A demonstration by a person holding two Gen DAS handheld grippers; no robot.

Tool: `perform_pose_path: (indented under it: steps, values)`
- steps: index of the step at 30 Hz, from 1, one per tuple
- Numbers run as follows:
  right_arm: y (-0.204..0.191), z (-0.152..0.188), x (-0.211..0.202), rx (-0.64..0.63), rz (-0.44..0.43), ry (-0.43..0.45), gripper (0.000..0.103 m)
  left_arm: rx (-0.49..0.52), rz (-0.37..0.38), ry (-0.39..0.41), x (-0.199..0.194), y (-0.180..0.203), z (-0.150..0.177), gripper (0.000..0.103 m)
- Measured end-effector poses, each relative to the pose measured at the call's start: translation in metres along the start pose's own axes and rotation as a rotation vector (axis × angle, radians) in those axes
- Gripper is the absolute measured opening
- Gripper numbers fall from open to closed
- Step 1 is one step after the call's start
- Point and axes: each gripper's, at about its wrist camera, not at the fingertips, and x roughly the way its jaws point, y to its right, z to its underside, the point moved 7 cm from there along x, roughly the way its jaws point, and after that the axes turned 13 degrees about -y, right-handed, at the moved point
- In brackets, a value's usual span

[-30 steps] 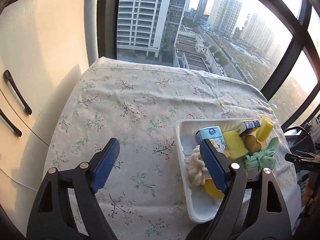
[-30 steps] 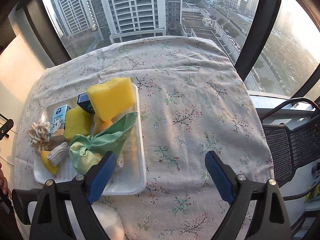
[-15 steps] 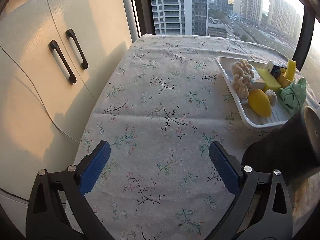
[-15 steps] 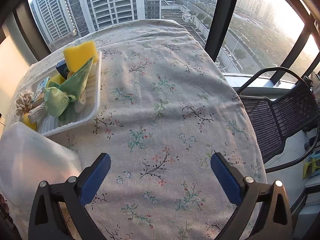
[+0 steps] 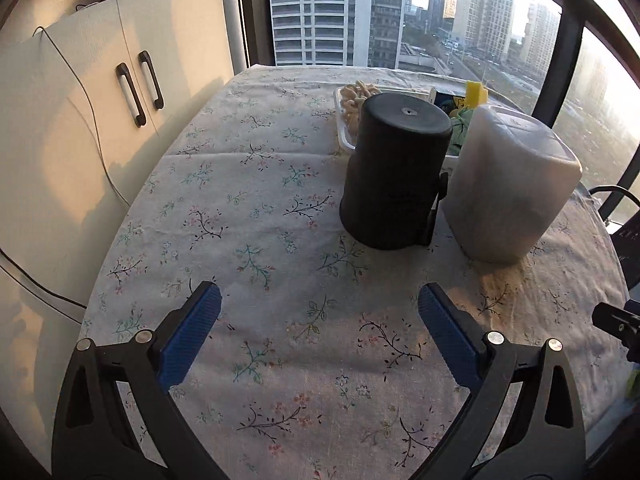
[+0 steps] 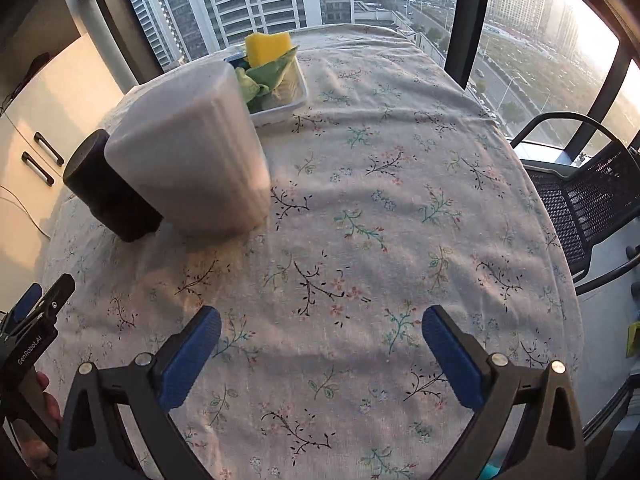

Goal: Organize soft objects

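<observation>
The left gripper (image 5: pixel 319 316) and right gripper (image 6: pixel 321 338) are both spread wide, grasping nothing. Ahead of the left fingers stand a black bin (image 5: pixel 394 172) and a white bin (image 5: pixel 510 184); the tray (image 6: pixel 280 110) of soft things lies beyond them.

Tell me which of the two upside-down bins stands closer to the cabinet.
The black round bin. It stands on the cabinet side of the frosted white bin, which is squarer and sits toward the window.
</observation>
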Motion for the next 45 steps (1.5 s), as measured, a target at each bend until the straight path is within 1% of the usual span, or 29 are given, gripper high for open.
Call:
perform_pose_path:
  steps: [1,3,4,6,8,10,13,15,17,18,20,24,27,30,33,37,45]
  values:
    - [-0.006,0.002,-0.007,-0.007,0.033,0.015,0.103,-0.011,-0.022,0.007,-0.009,0.003,0.000,0.100]
    - [-0.014,0.003,-0.022,-0.011,0.101,0.030,0.103,-0.011,-0.037,0.032,-0.029,0.010,-0.005,0.100]
    - [-0.019,0.002,-0.031,-0.014,0.116,0.048,0.103,0.002,-0.043,0.046,-0.040,0.015,-0.007,0.100]
    - [-0.026,-0.003,-0.050,-0.029,0.104,0.090,0.103,0.020,-0.032,0.076,-0.063,0.022,-0.012,0.100]
    - [-0.032,-0.006,-0.072,-0.036,0.077,0.129,0.103,0.013,-0.003,0.079,-0.080,0.024,-0.018,0.100]
    - [-0.031,-0.010,-0.094,-0.028,0.088,0.167,0.103,0.021,0.003,0.089,-0.096,0.025,-0.024,0.100]
    - [-0.028,-0.016,-0.120,-0.016,0.117,0.215,0.103,0.037,-0.026,0.100,-0.113,0.026,-0.030,0.100]
    - [-0.025,-0.021,-0.131,0.002,0.122,0.232,0.103,0.031,-0.032,0.100,-0.121,0.024,-0.032,0.100]
    - [-0.024,-0.023,-0.138,0.005,0.109,0.234,0.103,0.023,-0.004,0.100,-0.125,0.024,-0.033,0.100]
    - [-0.026,-0.024,-0.139,-0.001,0.106,0.230,0.103,0.024,0.004,0.099,-0.127,0.024,-0.033,0.100]
    - [-0.030,-0.024,-0.138,-0.017,0.117,0.223,0.103,0.030,-0.006,0.099,-0.130,0.025,-0.034,0.100]
    - [-0.041,-0.021,-0.132,-0.046,0.090,0.206,0.103,0.048,-0.012,0.102,-0.131,0.029,-0.033,0.100]
    - [-0.043,-0.022,-0.127,-0.056,0.099,0.190,0.103,0.057,-0.021,0.098,-0.129,0.032,-0.032,0.100]
    - [-0.045,-0.021,-0.122,-0.066,0.083,0.169,0.103,0.054,-0.016,0.092,-0.128,0.032,-0.032,0.100]
    - [-0.046,-0.021,-0.122,-0.068,0.083,0.171,0.103,0.048,-0.008,0.090,-0.128,0.032,-0.032,0.100]
    - [-0.045,-0.020,-0.125,-0.066,0.096,0.187,0.103,0.047,-0.017,0.095,-0.129,0.032,-0.032,0.100]
    - [-0.043,-0.021,-0.127,-0.056,0.093,0.191,0.103,0.055,-0.022,0.095,-0.130,0.034,-0.032,0.100]
